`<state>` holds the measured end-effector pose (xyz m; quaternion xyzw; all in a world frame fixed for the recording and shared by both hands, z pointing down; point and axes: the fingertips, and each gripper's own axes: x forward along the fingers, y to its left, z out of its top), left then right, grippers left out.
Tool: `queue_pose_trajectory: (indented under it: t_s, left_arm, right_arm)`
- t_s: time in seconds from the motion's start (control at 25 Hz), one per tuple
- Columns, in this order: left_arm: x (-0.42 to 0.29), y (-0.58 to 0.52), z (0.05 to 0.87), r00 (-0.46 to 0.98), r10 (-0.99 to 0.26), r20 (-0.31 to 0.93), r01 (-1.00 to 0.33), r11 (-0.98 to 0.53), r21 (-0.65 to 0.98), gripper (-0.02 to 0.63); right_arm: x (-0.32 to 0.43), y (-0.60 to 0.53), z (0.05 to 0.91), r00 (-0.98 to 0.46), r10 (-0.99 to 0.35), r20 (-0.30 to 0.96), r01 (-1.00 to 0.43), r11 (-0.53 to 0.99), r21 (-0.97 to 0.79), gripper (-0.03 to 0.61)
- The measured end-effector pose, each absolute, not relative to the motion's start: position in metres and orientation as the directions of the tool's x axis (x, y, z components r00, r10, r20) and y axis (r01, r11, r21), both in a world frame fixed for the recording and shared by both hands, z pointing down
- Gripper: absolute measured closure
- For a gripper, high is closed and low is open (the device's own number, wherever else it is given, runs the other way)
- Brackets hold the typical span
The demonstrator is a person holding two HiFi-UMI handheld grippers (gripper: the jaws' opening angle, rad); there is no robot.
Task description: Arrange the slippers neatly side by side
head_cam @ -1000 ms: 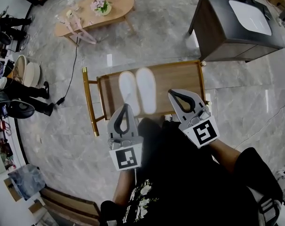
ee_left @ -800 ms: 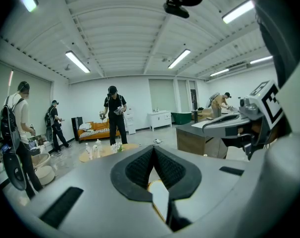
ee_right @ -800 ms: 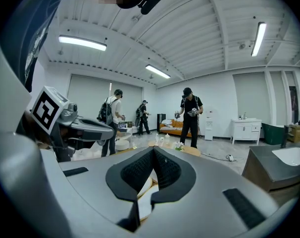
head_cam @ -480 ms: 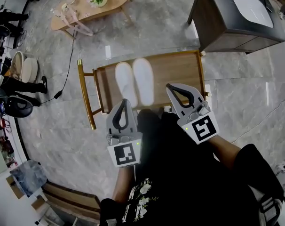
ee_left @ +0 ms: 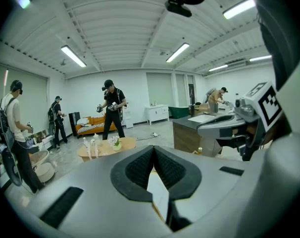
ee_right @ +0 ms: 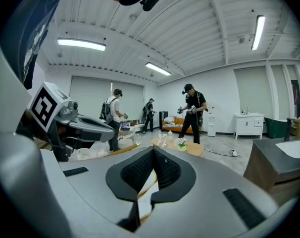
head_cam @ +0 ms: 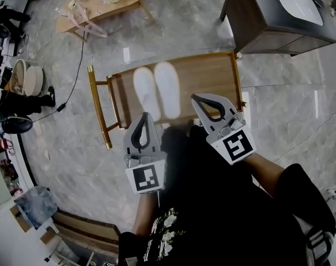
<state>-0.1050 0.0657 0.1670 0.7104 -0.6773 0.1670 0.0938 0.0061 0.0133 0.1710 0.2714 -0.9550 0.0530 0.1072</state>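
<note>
The two white slippers point(head_cam: 156, 88) lie on the wooden tabletop point(head_cam: 207, 82) of a low gold-framed stand, soles up or flat, parallel and just beside each other, toes pointing the same way. Judged from that, the arranging looks essentially done.

The left gripper point(head_cam: 144, 117) and the right gripper point(head_cam: 196, 97) hover on the near side of the tabletop, apart from the slippers. On both, the fingers are pressed together with nothing between them; the left gripper view point(ee_left: 152, 150) and the right gripper view point(ee_right: 154, 151) show the ridged pads meeting edge to edge.

The risks from here:
- A closed tip brushing a slipper could skew the pair, since light, flat slippers would likely slide easily on smooth wood.
- A push toward the left end could send one over the edge, as the pair sits nearer that end.
- Any regrasp would need the fingers opened first; pressing down shut would only shove the slipper.

No brand or label can be read on the slippers. The only print is the black-and-white square pattern on each marker cube point(head_cam: 144, 179), which carries no letters.
</note>
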Motion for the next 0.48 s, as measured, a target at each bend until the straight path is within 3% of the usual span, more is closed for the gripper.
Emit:
queue_pose_trajectory:
  t_s: [0.48]
  left_arm:
    - [-0.117,0.076,0.173,0.001,-0.928,0.372,-0.996,-0.036,-0.086,0.611]
  right_arm:
    - [-0.014,0.022,0.171,-0.854,-0.466,0.231,-0.487,0.873,-0.038,0.58]
